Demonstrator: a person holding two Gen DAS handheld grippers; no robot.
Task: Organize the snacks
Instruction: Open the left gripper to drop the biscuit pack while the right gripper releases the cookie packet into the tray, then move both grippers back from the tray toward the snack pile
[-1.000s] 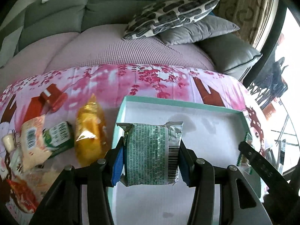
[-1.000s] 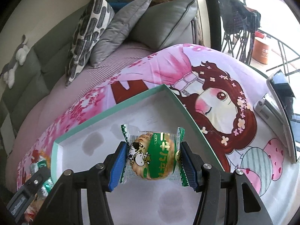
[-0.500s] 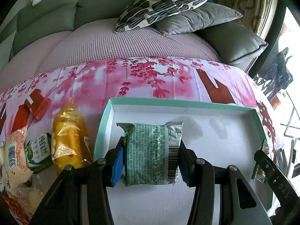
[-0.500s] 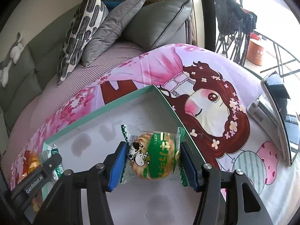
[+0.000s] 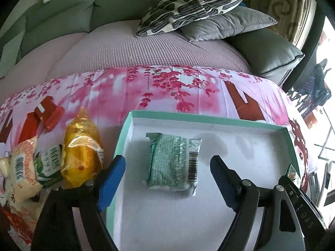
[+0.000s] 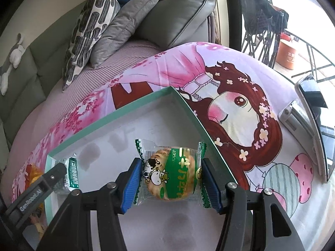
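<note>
A shallow white box with a teal rim (image 5: 209,118) lies on the pink cartoon cloth. In the left wrist view a green foil snack packet (image 5: 171,163) lies flat on the box floor near its left wall. My left gripper (image 5: 167,163) straddles the packet, its jaws opening and its blue pads clear of the packet on both sides. In the right wrist view my right gripper (image 6: 170,177) is shut on a round cookie packet (image 6: 173,177) with a cow and a green band, held just over the box (image 6: 117,113) by its right wall.
Left of the box lie a yellow packet (image 5: 80,146), a green and white packet (image 5: 50,163), a speckled beige packet (image 5: 23,167) and more snacks. A phone and a grey device (image 6: 312,121) lie on the cloth at the right. A sofa with pillows (image 5: 194,6) stands behind.
My left gripper's jaws have spread and let go of the green foil packet, which now rests on the box floor. The right gripper still grips the cookie packet in the same place.
</note>
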